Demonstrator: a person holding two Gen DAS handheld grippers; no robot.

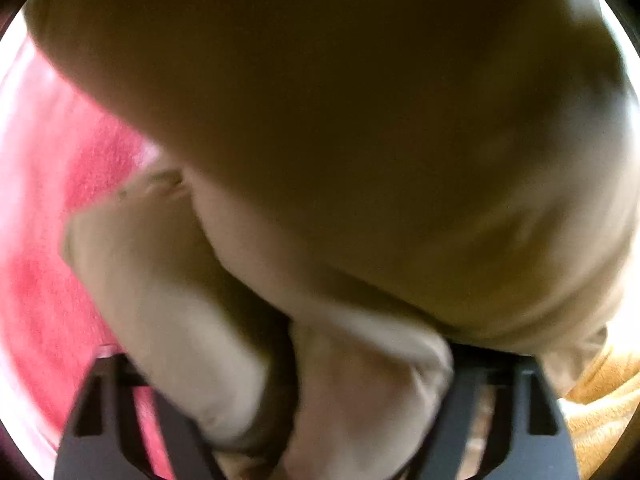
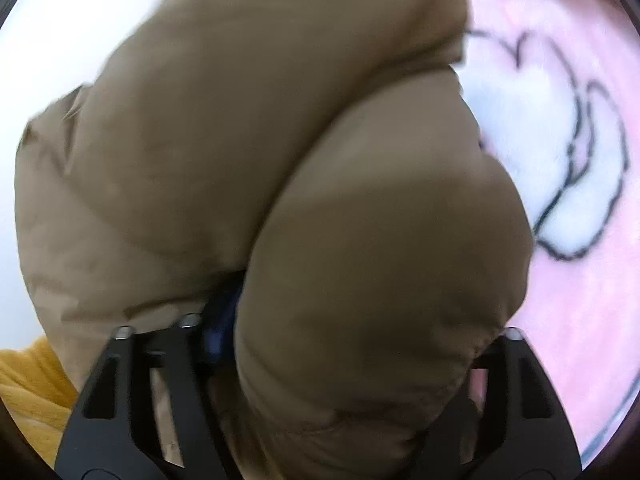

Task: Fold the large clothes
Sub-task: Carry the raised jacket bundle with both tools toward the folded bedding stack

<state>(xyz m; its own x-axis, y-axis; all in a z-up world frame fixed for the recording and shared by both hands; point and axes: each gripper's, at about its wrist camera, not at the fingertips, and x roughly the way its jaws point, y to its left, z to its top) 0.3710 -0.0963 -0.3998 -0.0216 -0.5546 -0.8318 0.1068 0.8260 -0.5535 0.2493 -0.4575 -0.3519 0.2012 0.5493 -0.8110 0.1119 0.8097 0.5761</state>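
A tan padded jacket (image 1: 360,120) fills most of the left wrist view. Two of its paler folds run down between the black fingers (image 1: 100,408) of my left gripper (image 1: 296,360), which is shut on them. In the right wrist view the same jacket (image 2: 240,120) bulges in thick puffy rolls. One roll sits pressed between the fingers (image 2: 120,380) of my right gripper (image 2: 320,332), shut on it. A small dark blue piece (image 2: 220,332) shows beside that roll. Both fingertips are partly hidden by fabric.
Under the jacket lies a pink fleecy blanket (image 1: 60,200), seen also in the right wrist view (image 2: 580,320) with a white cartoon figure outlined in black (image 2: 520,140). Yellow knitted fabric (image 1: 600,400) lies at the edge (image 2: 28,392). A bright white area (image 2: 60,40) is at upper left.
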